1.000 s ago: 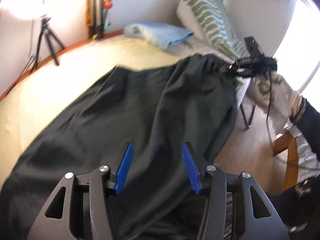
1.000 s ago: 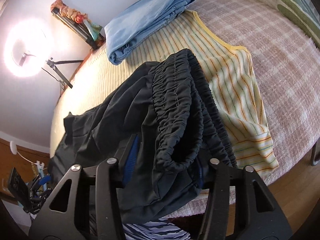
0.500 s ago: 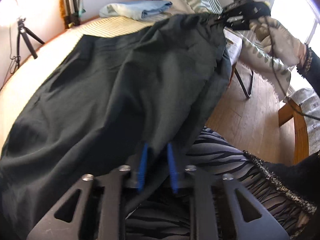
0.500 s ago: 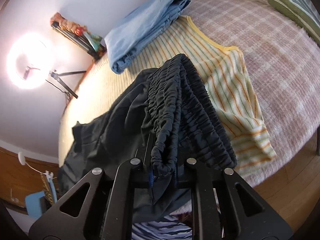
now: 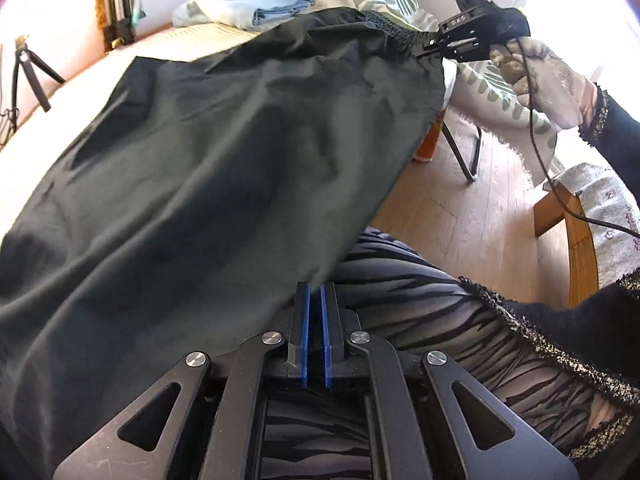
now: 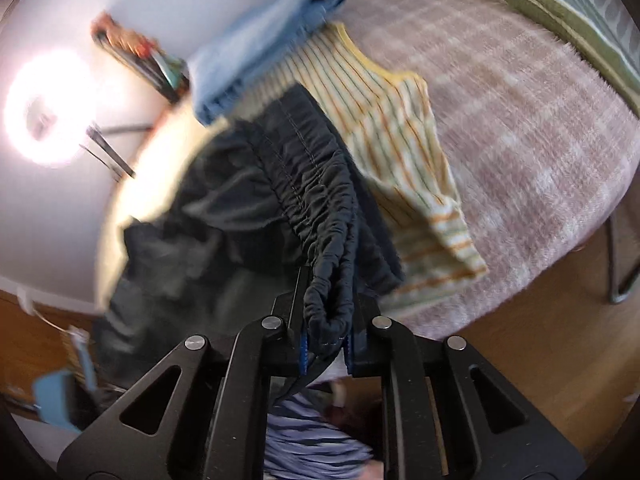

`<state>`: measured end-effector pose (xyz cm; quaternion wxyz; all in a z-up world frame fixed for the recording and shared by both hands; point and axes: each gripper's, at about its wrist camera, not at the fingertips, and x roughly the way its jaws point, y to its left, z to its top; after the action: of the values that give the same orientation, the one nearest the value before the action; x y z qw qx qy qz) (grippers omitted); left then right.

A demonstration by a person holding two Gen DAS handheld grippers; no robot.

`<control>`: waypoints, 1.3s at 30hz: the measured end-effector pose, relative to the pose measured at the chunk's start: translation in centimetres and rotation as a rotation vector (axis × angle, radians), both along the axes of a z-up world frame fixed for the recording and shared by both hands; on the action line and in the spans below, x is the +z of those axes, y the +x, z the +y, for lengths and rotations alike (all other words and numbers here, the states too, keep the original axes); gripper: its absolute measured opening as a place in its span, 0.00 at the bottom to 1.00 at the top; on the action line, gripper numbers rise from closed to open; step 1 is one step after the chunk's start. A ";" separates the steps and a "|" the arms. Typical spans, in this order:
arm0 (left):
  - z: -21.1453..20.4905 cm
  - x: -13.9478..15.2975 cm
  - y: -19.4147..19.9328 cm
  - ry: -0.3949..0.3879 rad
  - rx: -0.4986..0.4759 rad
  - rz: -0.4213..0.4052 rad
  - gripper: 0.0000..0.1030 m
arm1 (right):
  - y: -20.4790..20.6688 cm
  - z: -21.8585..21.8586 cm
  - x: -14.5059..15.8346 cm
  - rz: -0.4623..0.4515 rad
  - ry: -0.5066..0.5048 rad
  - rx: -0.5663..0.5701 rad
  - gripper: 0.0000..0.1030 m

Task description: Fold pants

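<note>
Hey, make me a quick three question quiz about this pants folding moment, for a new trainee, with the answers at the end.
1. True or false: the right tool is shut on the elastic waistband of the black pants.
2. What lies under the folded blue jeans? A) pillow B) striped shirt C) towel
3. Fill in: the left tool is ___, its blue pads nearly together.

Key: 1 true; 2 B; 3 shut

The black pants (image 5: 208, 168) are running off the left and bottom edges of my left view. My left gripper (image 5: 315, 312) is pinched nearly together, but whether cloth is sitting between the pads is unclear. My right view is smearing the ring light (image 6: 48, 108).
</note>
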<state>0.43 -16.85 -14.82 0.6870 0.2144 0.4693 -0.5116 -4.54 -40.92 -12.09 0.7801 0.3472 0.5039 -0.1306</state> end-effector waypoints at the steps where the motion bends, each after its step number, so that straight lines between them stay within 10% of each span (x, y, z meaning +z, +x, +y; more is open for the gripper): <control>1: 0.1 0.0 0.0 -0.003 0.003 0.007 0.03 | 0.0 0.1 -0.4 0.020 -0.006 0.005 0.13; 7: 2.0 1.8 1.5 -0.071 0.125 0.056 0.12 | -0.2 0.1 1.3 0.062 -0.113 0.021 0.38; 14: 9.1 5.9 3.1 -0.184 0.359 -0.003 0.24 | 0.3 2.7 8.4 -0.057 -0.360 0.077 0.38; 29: 37.1 3.9 9.7 -0.099 1.214 -0.130 0.25 | 15.1 15.6 8.0 -0.234 -0.263 0.520 0.38; 39: 43.9 -0.1 13.2 -0.071 1.437 -0.079 0.25 | 21.0 21.8 5.7 -0.278 -0.274 0.703 0.53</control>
<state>13.59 27.04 -14.87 0.8768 -0.1516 0.4523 0.0598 16.41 -19.12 -6.34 0.8769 0.0607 0.4598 0.1266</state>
